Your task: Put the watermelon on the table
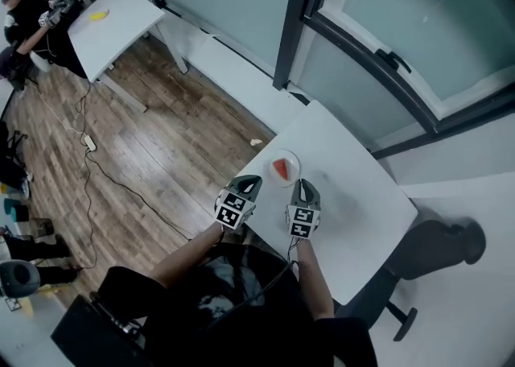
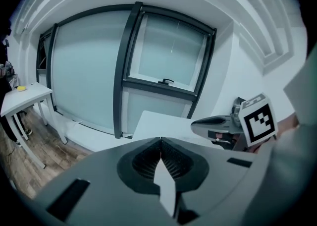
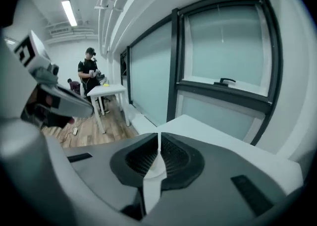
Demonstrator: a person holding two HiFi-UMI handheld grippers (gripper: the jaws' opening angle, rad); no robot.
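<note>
At the far left a second white desk (image 1: 121, 19) carries a small yellow object (image 1: 98, 14), with another person (image 1: 24, 15) working beside it, and a power strip (image 1: 88, 142) and its cable trail across the brown wooden floor (image 1: 161, 148). Nearer in, the grey hand-held left gripper (image 1: 251, 183) hangs over the near edge of the white rectangular table (image 1: 362, 196), its jaws pressed fully together on nothing. Just beyond and between the two tools lies the red wedge of watermelon (image 1: 279, 169), resting on a small round white plate (image 1: 292, 156) that stands on that table. To its right the matching right gripper (image 1: 304, 185) is barely parted, a thin slit showing between its tips and nothing in it. A dark office chair (image 1: 438, 249) sits at the far right. Neither tool touches the slice, so the job reads as finished if the plate counts as the table (otherwise lifting the wedge onto the bare top is all left). No brand or readable writing shows; only black-and-white square markers on the gripper cubes.
</note>
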